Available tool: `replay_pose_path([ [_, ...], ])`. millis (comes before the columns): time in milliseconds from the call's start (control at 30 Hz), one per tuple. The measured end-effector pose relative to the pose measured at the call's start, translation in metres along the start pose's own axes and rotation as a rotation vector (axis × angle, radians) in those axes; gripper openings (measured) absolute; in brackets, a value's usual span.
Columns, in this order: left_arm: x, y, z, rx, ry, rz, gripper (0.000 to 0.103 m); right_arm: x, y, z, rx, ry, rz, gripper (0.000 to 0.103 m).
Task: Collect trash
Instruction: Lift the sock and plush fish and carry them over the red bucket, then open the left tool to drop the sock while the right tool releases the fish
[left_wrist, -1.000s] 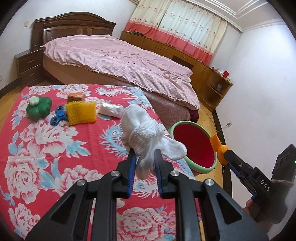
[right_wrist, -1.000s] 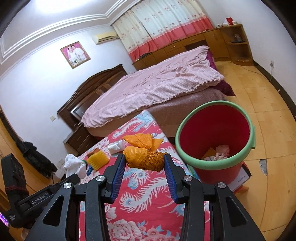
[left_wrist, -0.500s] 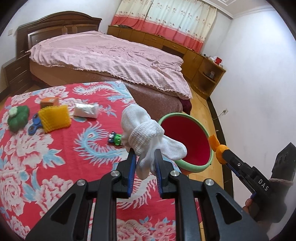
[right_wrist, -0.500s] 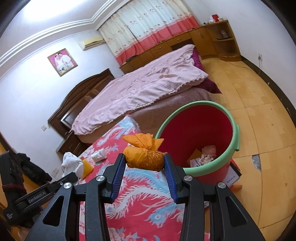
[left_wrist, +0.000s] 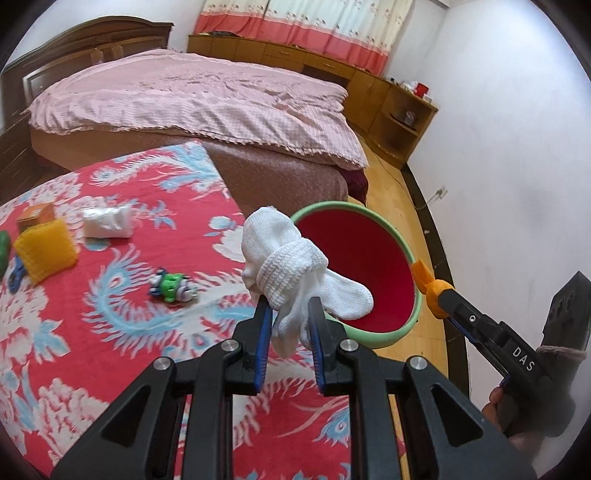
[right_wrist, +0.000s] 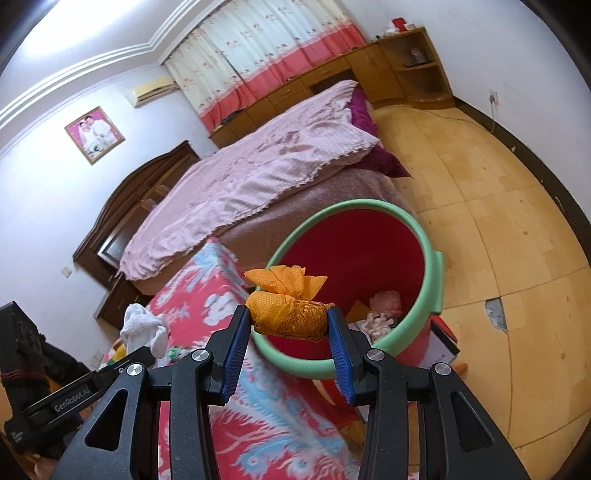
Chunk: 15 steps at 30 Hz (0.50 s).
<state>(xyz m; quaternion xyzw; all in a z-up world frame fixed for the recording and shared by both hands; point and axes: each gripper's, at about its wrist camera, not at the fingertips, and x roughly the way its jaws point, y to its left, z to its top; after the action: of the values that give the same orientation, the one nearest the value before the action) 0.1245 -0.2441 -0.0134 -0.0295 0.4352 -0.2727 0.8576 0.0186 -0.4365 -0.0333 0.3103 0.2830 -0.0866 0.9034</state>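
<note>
Both loads are being carried to the bin (right_wrist: 424, 236), which sits just off the table (left_wrist: 110, 332) edge. Left gripper (left_wrist: 290, 317) pinches a white sock bundle (left_wrist: 284, 258), short of the bin rim. Right gripper (right_wrist: 290, 325) is clamped on an orange wad (right_wrist: 288, 314), above the near rim. Get each load fully past the rim, over the red inside, before spreading the jaws; release one at a time. Bin bottom mostly hidden; what's inside is possibly crumpled paper. Bin base cut off

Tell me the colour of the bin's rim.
Light green, on a red bin; the right wrist view shows it best.
</note>
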Motion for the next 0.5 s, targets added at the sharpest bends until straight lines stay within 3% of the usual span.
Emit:
replay_pose_path([
  [500, 0.064, -0.030, 0.011, 0.076, 0.087, -0.035, 0.019, 0.025, -0.041, 0.010, 0.066, 0.021, -0.079, 0.043],
])
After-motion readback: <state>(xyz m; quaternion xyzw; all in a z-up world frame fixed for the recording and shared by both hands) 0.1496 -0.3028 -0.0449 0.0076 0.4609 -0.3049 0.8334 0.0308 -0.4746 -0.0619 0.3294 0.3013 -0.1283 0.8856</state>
